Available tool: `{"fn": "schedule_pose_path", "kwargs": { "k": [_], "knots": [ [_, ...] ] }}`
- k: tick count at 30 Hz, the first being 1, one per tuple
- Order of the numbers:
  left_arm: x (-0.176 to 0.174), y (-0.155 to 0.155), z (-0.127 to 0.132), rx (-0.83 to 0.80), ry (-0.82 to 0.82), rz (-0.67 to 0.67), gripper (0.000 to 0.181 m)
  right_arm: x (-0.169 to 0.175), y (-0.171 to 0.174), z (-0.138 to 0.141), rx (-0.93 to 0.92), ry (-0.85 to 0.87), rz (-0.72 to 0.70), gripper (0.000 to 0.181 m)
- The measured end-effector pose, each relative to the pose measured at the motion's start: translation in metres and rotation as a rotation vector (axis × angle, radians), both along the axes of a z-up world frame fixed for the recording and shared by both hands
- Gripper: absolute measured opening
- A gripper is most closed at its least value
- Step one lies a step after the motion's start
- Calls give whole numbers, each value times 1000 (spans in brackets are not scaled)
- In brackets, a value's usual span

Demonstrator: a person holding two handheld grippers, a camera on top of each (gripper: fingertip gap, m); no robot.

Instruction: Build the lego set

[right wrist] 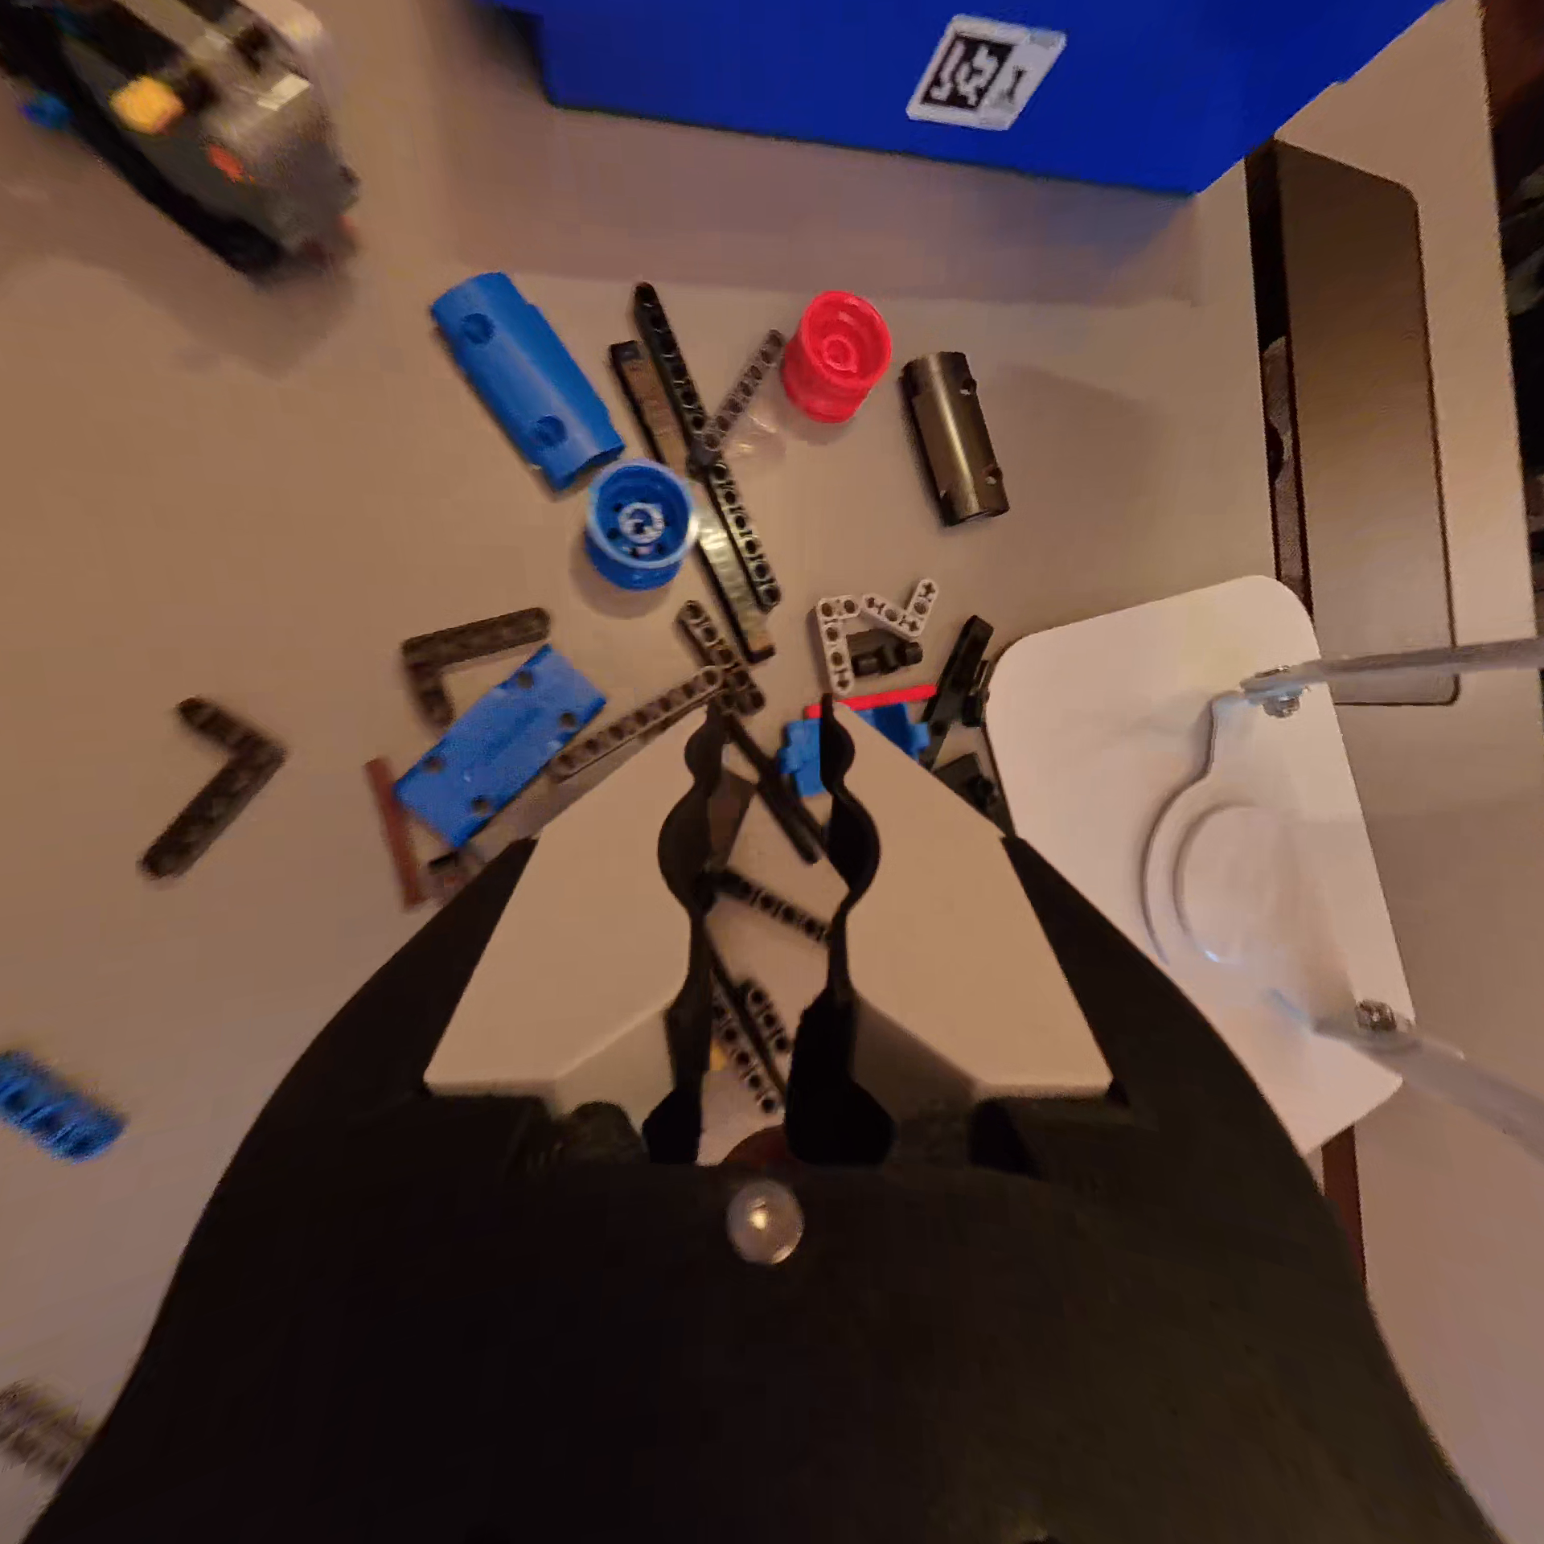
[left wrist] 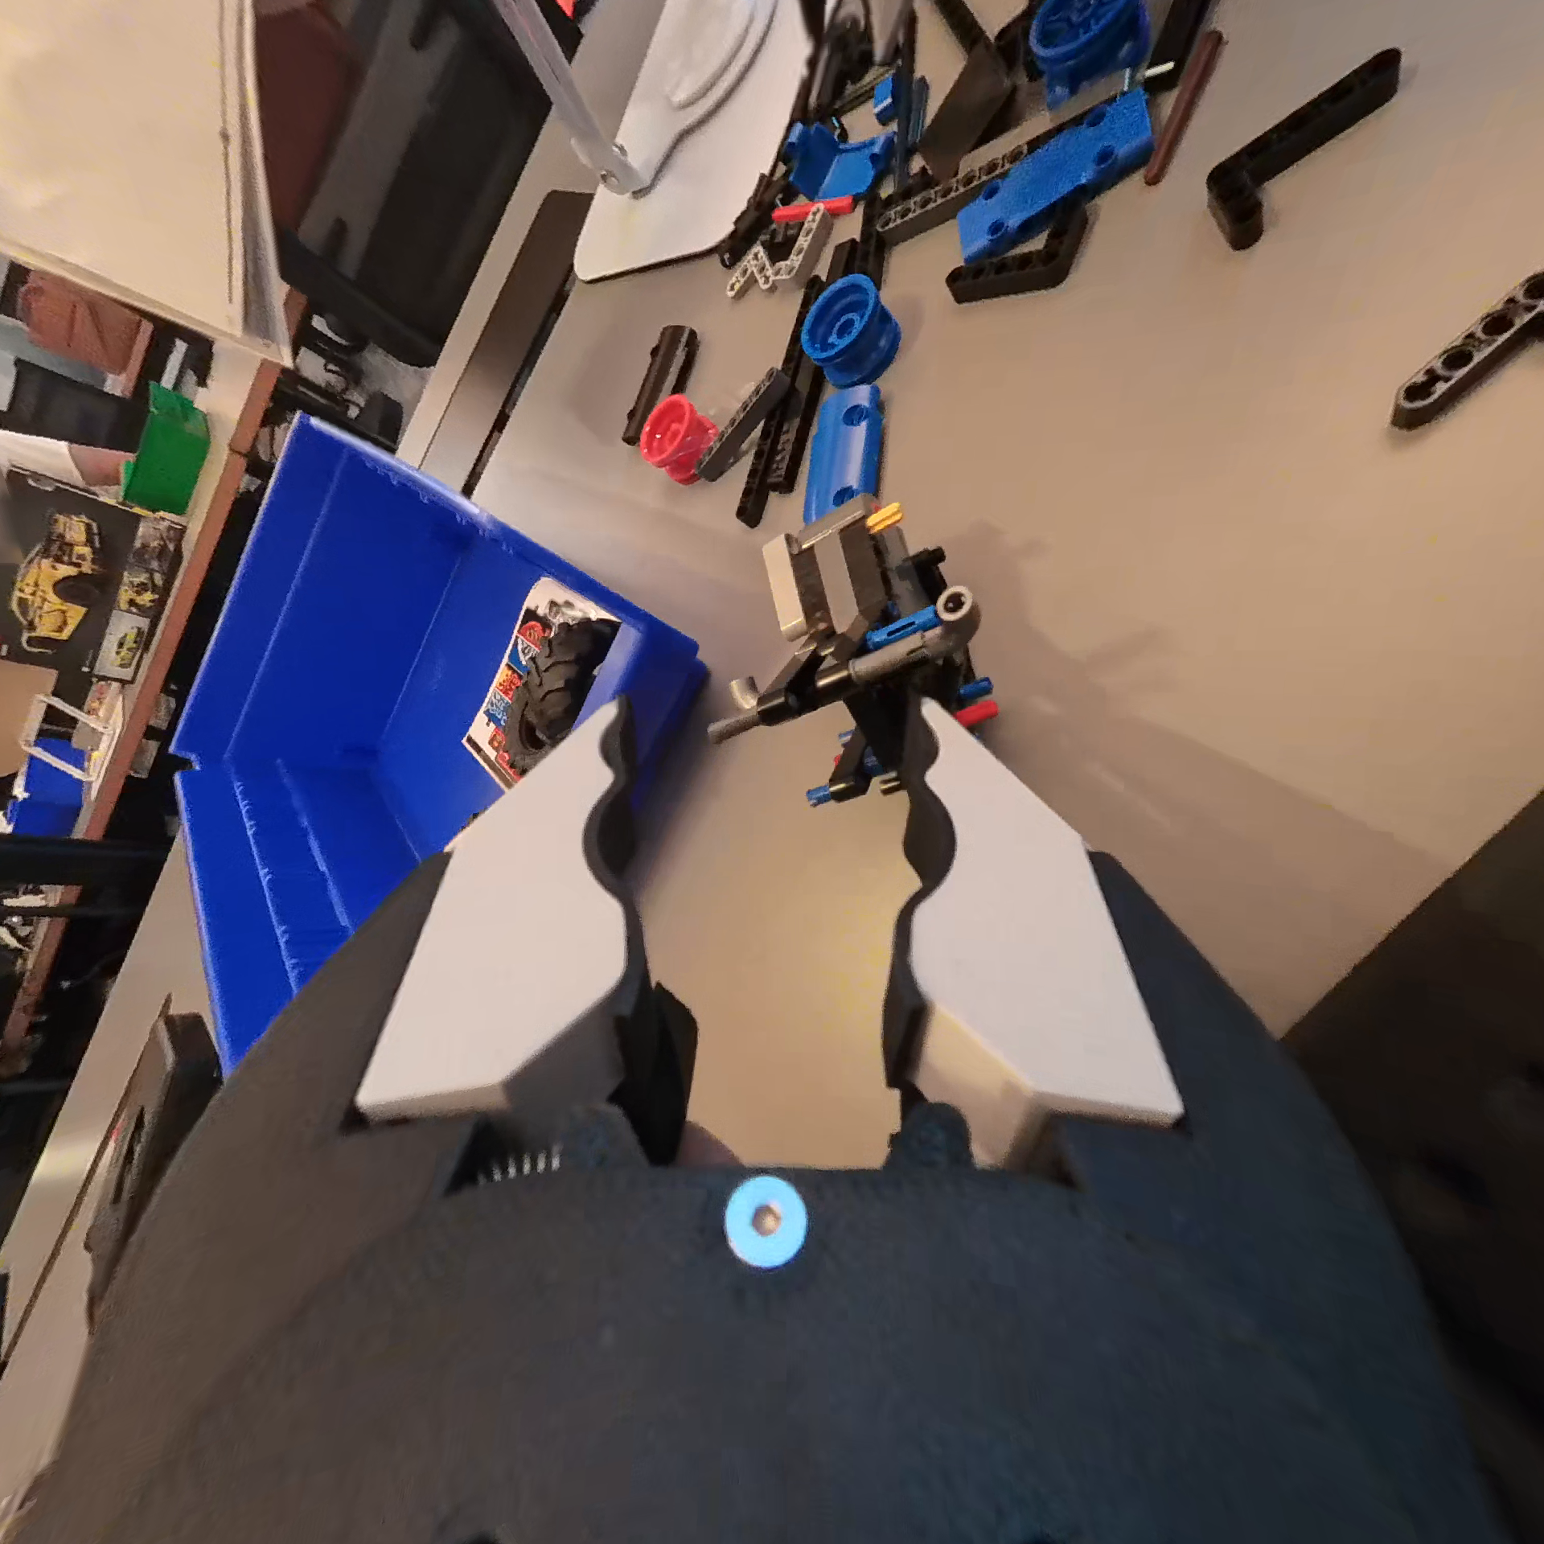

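Hovering over the loose pieces, we note the right claw [right wrist: 769, 718] nearly closed, holding nothing; left claw [left wrist: 773, 735] gapes empty, nearer the half-built model [left wrist: 869, 618] straight ahead on the desk [left wrist: 1170, 585].

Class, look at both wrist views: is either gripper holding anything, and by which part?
No. The left gripper is open near the partial build; the right gripper hangs over loose beams, gripping nothing.
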State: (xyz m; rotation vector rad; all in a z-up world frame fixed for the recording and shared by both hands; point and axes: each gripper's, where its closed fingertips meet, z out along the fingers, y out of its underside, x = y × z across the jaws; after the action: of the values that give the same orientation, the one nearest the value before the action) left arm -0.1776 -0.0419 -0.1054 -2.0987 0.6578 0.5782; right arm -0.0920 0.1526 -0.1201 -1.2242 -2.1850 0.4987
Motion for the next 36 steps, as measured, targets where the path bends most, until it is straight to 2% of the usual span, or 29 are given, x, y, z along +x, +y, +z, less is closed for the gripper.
{"fn": "schedule_pose_path", "kwargs": {
  "k": [3, 8, 11, 17, 22, 26, 31, 36],
  "knots": [
    [0, -2, -1, 25, -4, 2, 63, -20, 9, -16, 3, -18, 21, 13],
    [0, -3, -2, 47, -11, -1, 65, -40, 18, -44, 22, -86, 32, 15],
    [2, -4, 1, 66, -27, -10, 64, -46, 17, -47, -5, -92, 30, 8],
    [6, -2, 1, 73, -22, -24, 64, -43, 13, -47, -78, -110, 24, 7],
    [14, -2, 14, 118, -66, -41, 64, -29, -5, -19, -143, -34, 33, 6],
    [35, 3, 32, 188, -171, -93, 61, -2, -48, 21, -266, 61, 69, 7],
    [83, 17, 46, 221, -171, -178, 57, 42, -103, 62, -473, 177, 78, 7],
    [139, 44, 52, 266, -170, -215, 42, 66, -127, 92, -771, 334, -23, 7]
  ]
}}
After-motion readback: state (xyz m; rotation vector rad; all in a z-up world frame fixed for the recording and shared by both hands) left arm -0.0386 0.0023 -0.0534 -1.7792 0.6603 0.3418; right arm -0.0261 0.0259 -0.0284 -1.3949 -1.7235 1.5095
